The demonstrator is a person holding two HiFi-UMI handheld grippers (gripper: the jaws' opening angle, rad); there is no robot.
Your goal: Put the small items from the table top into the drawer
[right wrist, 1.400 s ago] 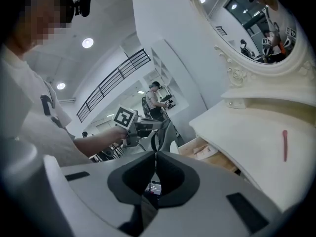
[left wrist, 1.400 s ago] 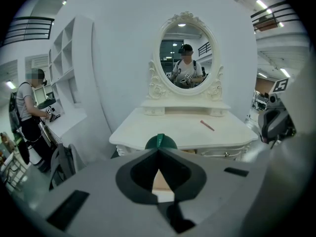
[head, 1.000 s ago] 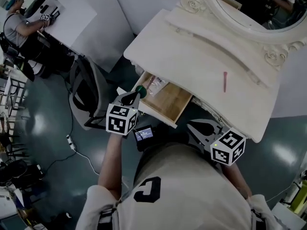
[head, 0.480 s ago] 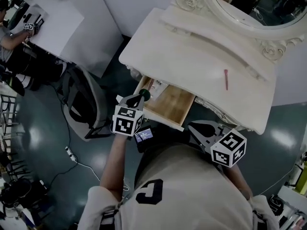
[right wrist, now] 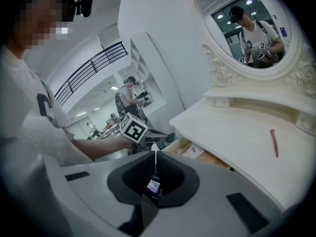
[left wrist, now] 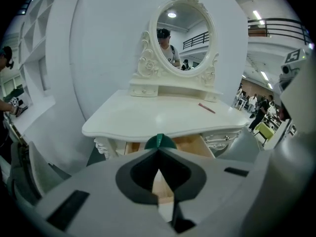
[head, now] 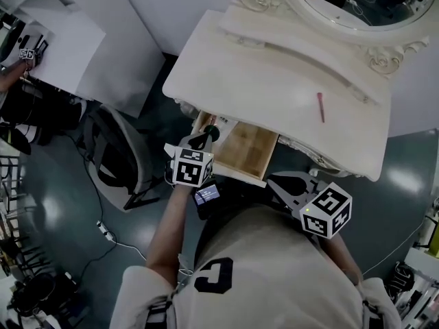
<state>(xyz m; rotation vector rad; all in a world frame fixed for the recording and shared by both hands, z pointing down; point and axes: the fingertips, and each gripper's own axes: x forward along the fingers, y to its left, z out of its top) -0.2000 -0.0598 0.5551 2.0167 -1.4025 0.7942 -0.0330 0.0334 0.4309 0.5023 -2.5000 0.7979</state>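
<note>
A white dressing table (head: 274,94) with a carved oval mirror (head: 343,5) stands on a glossy dark floor (head: 62,184). A black office chair (head: 116,156) sits off its left corner.

A wooden drawer (head: 250,149) stands pulled out under the table's front edge. A pale packet (right wrist: 192,151) lies inside; its print is too small to read. The shirt (head: 233,279) shows a large "C", and the small lit screen (head: 206,195) at the person's waist is unreadable.

A pink stick (head: 320,107) lies on the table top toward the right end. The left claw (head: 206,137) is clamped on a small green round item (head: 212,131) above the drawer's left end; the jaws hide most of the item. The right claw (head: 274,181) is closed and empty, off the front edge.
</note>
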